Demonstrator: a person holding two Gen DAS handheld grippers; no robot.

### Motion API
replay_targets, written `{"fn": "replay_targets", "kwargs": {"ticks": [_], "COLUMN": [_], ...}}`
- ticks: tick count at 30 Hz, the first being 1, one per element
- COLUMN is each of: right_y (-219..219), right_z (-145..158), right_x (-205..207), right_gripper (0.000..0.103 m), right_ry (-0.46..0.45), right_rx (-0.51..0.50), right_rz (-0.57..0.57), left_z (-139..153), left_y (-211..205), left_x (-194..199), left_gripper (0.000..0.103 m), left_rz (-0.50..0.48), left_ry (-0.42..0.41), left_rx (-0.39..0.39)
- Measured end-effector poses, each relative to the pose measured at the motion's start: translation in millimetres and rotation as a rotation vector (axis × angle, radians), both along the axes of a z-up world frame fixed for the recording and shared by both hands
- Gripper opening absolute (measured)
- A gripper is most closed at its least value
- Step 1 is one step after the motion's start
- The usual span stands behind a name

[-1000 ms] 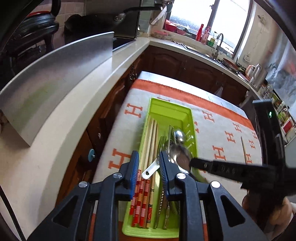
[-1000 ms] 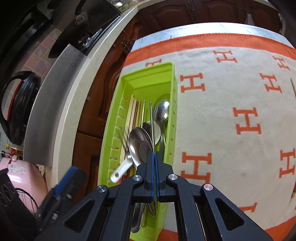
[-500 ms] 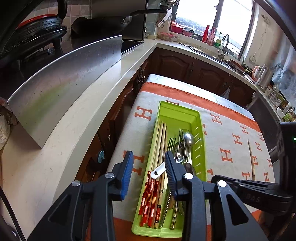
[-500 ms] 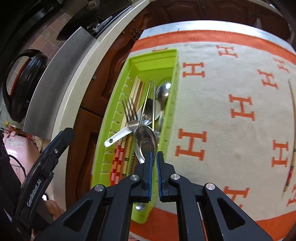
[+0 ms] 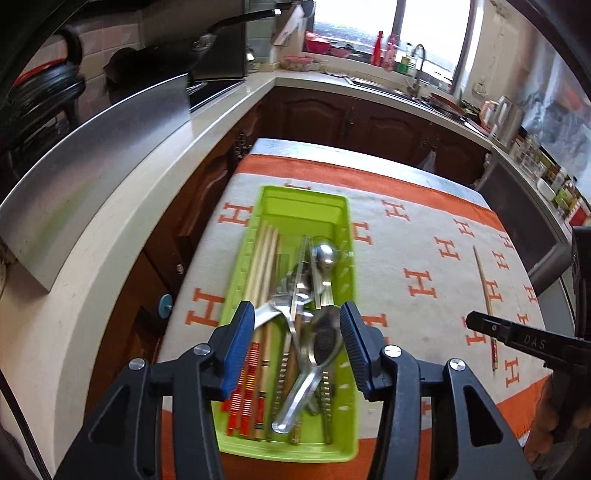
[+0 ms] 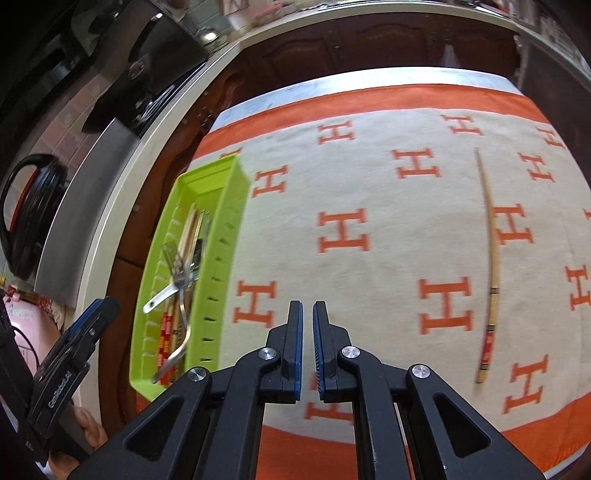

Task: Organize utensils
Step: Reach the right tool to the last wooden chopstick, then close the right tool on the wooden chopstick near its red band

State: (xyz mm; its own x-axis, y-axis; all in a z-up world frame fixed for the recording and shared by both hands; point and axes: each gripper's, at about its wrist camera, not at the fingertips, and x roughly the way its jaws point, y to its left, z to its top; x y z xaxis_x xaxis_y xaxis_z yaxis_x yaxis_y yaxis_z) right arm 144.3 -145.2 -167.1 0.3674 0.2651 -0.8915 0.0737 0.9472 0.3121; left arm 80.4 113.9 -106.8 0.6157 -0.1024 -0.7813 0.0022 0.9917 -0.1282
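Bright daylight pours from the blown-out window (image 5: 391,29) far ahead of the left gripper (image 5: 297,345); glare streaks the steel panel (image 5: 92,155) (left of it), the utensils between its opening jaws are motion-blurred, and fisheye edges bend dark

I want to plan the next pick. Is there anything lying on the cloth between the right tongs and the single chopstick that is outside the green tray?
Nothing visible. Between the right tongs and the lone chopstick lies only bare patterned cloth. The green tray stands on the opposite side, away from that path.
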Motion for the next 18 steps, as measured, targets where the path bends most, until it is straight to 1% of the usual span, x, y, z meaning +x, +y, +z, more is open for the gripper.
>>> {"fn": "replay_targets", "kwargs": {"ticks": [3,8,13,15,18], "right_y": [-26,-69,-109,-120,-131], "right_z": [-4,-19,-36,-42,-49], "right_x": [-6,-14,-22,-23,-23], "right_gripper": [0.009,0.013,0.021,0.021,0.021], "right_ry": [-0.001,0.012,0.018,0.016,0.004], "right_rx": [-0.002,-0.015,-0.029,-0.031,-0.033], "right_rz": [-0.042,-0.120,-0.183,-0.199,-0.199], "left_z": [3,2,-14,-23,-36], "left_y": [-26,-68,-114,-128,-143], "left_x": [-1,1,8,12,18], "left_gripper": [0.048,0.056,0.058,0.059,0.065], "left_rz": [-0.053,-0.138,-0.217,-0.232,-0.233], "left_ry": [0.000,0.003,0.050,0.074,0.100], "left_rx": [0.004,-0.007,-0.015,-0.022,-0.024]}}
